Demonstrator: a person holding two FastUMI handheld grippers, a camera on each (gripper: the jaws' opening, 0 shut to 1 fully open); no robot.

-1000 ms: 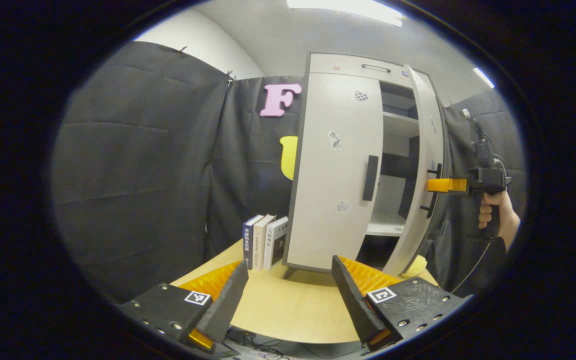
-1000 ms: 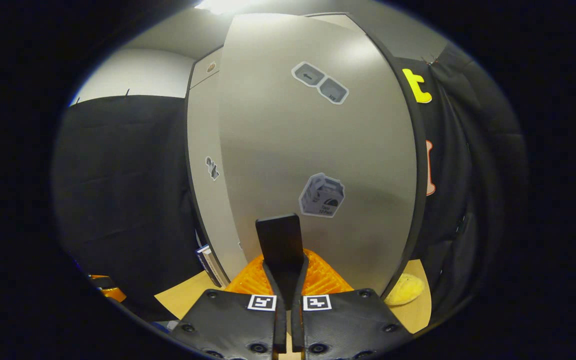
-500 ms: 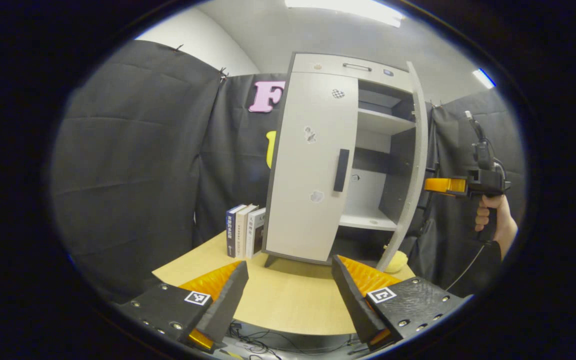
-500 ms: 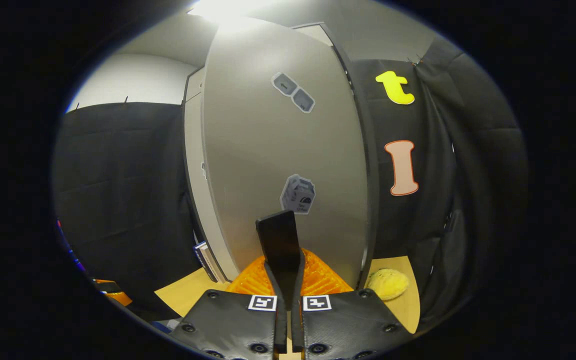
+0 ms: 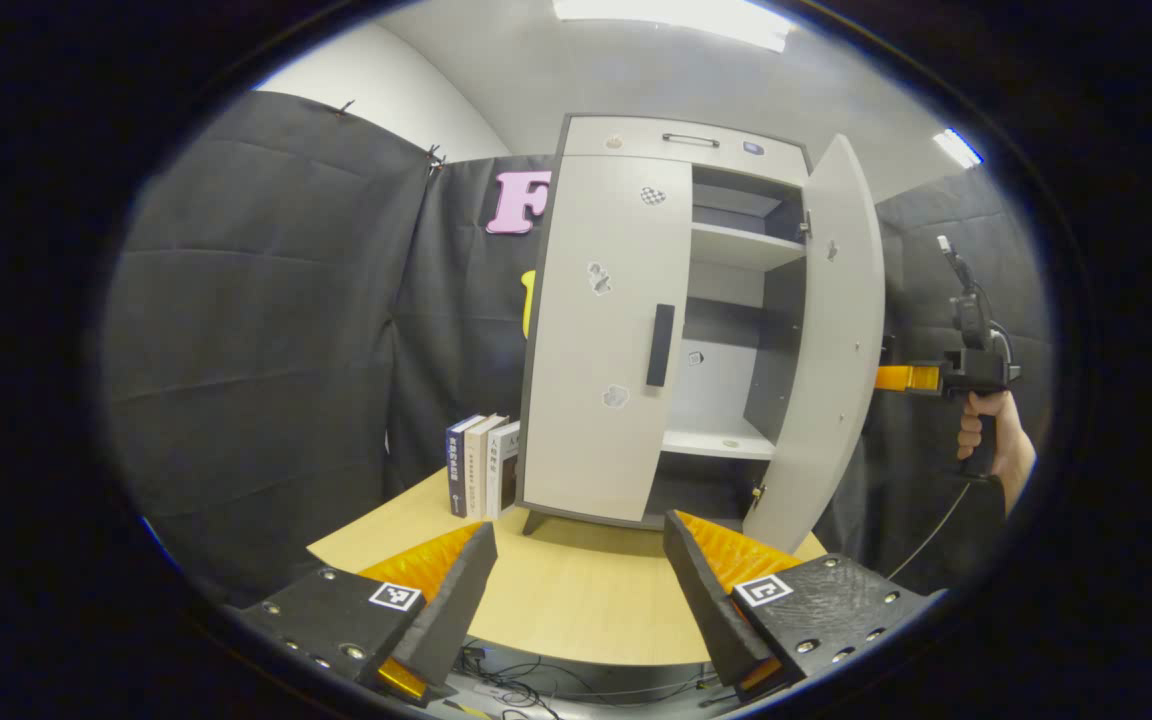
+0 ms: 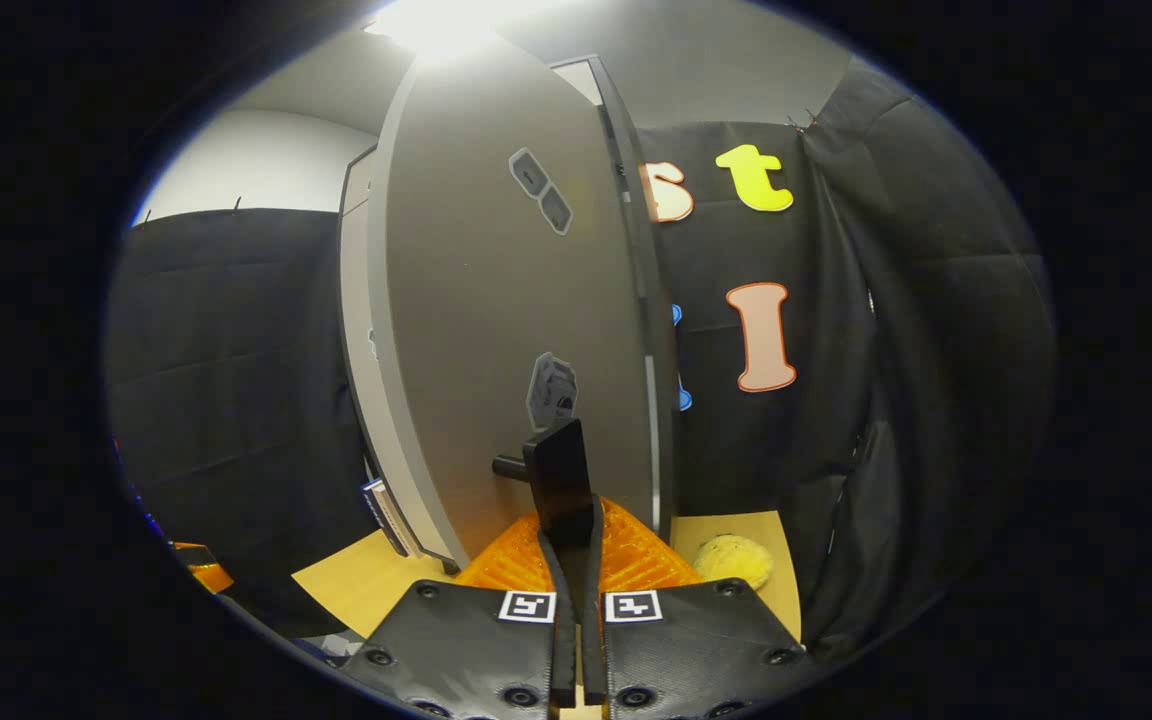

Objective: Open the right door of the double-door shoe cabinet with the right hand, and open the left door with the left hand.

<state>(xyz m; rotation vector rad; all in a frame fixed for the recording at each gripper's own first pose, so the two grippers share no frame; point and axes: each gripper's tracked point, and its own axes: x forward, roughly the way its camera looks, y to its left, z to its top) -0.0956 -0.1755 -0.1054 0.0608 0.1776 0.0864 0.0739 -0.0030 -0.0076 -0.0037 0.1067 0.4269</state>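
The pale grey shoe cabinet (image 5: 681,140) stands on a wooden table (image 5: 576,600). Its right door (image 5: 829,340) is swung wide open, showing shelves (image 5: 726,440) inside. The left door (image 5: 601,330) is closed, with a dark vertical handle (image 5: 660,345). In the right gripper view my right gripper (image 6: 571,530) is shut on the right door's dark handle (image 6: 558,480), close to the door's outer face (image 6: 496,330). In the left gripper view that gripper (image 5: 901,377) and the hand (image 5: 981,440) holding it appear behind the open door. My left gripper (image 5: 576,580) is open, back from the cabinet over the table's near edge.
Three books (image 5: 481,465) stand upright left of the cabinet. A yellow soft object (image 6: 731,560) lies on the table near the right door's foot. Black cloth walls enclose the booth. Cables (image 5: 526,690) hang under the table's front edge.
The right door has swung further open with my right gripper holding its handle, so its inner face now turns toward the left gripper view. My left gripper stays open and has backed off slightly.
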